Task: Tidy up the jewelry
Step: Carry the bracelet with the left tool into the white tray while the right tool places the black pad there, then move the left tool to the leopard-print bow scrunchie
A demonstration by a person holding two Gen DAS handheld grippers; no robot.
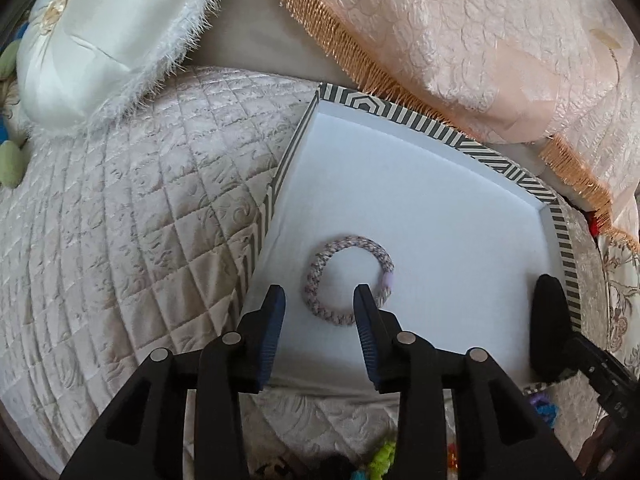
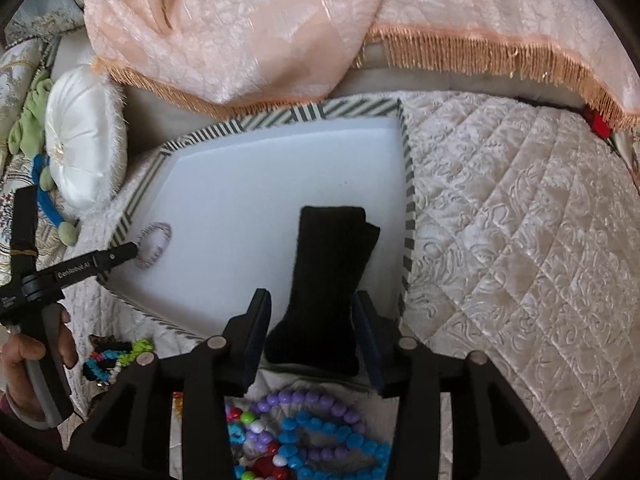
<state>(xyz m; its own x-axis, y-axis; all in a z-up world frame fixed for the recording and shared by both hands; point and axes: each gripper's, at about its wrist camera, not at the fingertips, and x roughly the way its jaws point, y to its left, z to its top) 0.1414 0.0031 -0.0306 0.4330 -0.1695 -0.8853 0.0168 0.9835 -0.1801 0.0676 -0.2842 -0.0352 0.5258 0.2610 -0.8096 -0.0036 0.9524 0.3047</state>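
Braided bracelet under wide left tongs; right view: wide right tongs, beads.

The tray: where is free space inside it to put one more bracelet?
The tray floor is bare in its middle and far part, between the braided bracelet by the left wall and the black velvet stand near the right wall. Crowded: the bead necklaces outside the near edge.

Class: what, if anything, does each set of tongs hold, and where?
Left tongs: nothing; open over the braided pastel bracelet. Right tongs straddle the black fabric piece's narrow near end.
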